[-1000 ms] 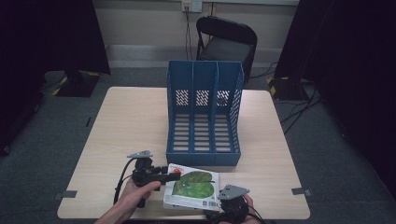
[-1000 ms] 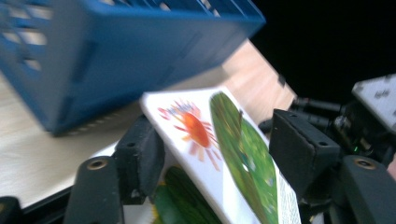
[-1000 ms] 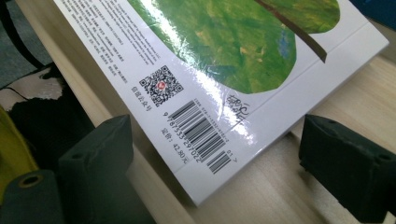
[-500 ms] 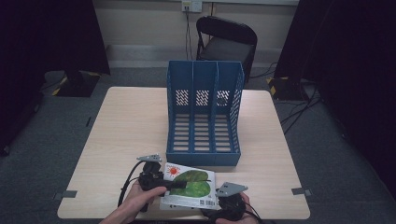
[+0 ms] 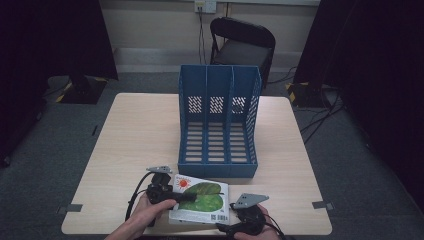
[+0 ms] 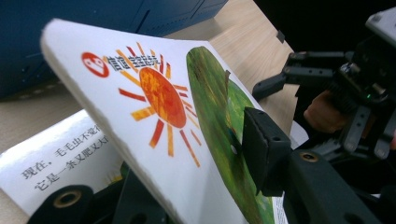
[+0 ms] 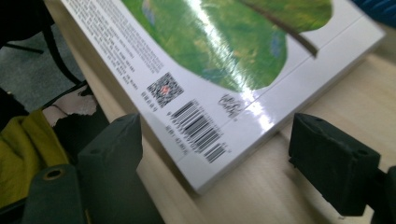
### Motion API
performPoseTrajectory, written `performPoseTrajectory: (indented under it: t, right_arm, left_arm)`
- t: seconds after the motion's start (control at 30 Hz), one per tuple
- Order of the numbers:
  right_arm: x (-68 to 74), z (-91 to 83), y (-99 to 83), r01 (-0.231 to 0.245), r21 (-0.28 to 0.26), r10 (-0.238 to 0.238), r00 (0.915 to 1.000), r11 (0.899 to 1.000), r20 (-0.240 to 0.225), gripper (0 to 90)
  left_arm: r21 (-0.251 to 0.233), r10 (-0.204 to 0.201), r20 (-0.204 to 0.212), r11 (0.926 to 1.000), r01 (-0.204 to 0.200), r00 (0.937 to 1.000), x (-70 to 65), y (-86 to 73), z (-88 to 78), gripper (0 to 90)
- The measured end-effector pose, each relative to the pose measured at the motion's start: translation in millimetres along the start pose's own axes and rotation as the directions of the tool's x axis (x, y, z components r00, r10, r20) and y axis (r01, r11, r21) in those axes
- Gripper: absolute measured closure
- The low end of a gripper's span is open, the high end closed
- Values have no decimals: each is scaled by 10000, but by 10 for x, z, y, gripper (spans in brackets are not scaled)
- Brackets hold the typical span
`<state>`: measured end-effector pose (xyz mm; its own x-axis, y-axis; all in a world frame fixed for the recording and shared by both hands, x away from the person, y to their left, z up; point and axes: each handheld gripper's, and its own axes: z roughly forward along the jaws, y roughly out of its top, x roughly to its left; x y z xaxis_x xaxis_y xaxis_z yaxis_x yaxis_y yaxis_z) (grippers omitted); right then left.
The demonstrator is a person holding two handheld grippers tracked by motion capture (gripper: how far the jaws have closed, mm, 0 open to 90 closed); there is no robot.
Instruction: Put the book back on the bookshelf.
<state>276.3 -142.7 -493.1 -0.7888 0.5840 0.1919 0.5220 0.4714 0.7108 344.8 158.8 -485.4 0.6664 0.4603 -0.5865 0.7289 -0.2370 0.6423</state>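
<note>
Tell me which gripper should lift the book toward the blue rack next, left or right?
Left, probably. The left gripper has just been closing and now clamps the cover of the book, raising that edge. The right gripper has open jaws that straddle the book's corner without pressing it. The rack stands just beyond.

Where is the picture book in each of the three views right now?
High view: the picture book lies at the table's near edge, in front of the blue file rack.
Left gripper view: its front cover is lifted and tilted across the middle, pinched by the left gripper.
Right gripper view: its barcode corner lies between the open right gripper's jaws.
Shared landmark: the green leaf on the cover.
</note>
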Motion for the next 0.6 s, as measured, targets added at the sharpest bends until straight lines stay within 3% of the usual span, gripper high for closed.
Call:
performPoseTrajectory:
  t: [0.27,0.6]
  right_arm:
    - [-166,-16,78,-422,-305,428,9989,9986,201,178]
    - [-325,-16,141,-651,-690,658,9978,9955,74,160]
  left_arm:
    - [-32,853,-165,9963,-854,9962,-99,11,-20,647]
    - [-93,1997,-364,9797,-2001,9792,-233,21,-44,656]
